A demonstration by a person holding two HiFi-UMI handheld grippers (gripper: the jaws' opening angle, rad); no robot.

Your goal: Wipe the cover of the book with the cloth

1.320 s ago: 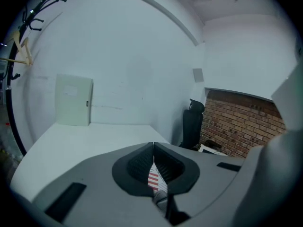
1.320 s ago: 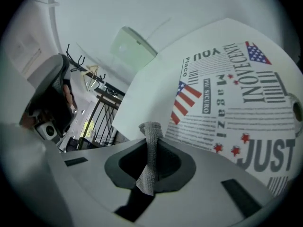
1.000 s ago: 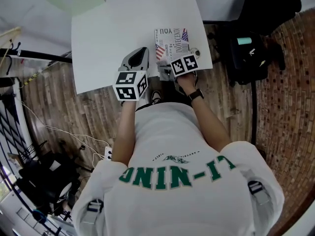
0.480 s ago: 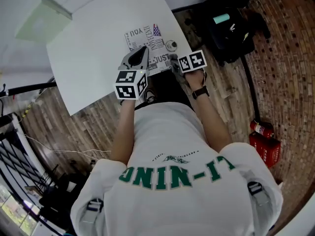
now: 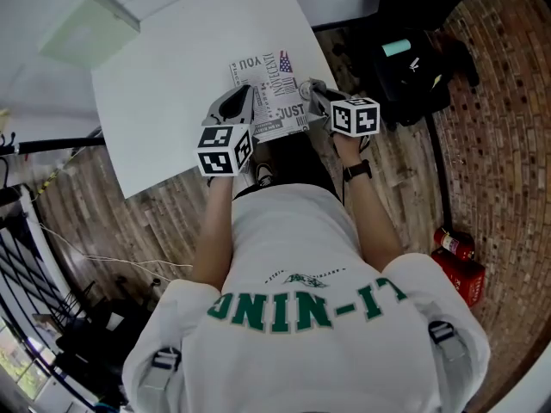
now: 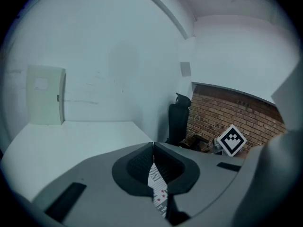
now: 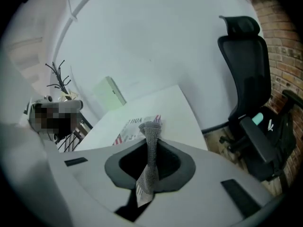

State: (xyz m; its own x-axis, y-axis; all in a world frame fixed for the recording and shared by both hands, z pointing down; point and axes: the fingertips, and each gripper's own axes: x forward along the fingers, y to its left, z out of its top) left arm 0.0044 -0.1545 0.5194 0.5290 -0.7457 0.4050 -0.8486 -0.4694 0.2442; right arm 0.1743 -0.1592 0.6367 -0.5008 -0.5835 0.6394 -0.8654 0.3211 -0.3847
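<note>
Jaws of the left gripper (image 6: 153,148) are pressed together on the edge of the book (image 5: 269,93), and its printed cover is seen between them. This grip is judged to steady the book while the cover is wiped. Those of the right gripper (image 7: 151,143) are pinched on the grey knitted cloth (image 7: 148,167), which is held at the right edge of the book; contact cannot be told. The book is found at the near edge of the white table (image 5: 172,84), close to its near right corner. A pale green flat object (image 5: 86,31) is seen at the far left corner. Around the table a wooden floor (image 5: 129,222), a brick wall (image 5: 508,144) and a black office chair (image 7: 246,46) are shown.
</note>
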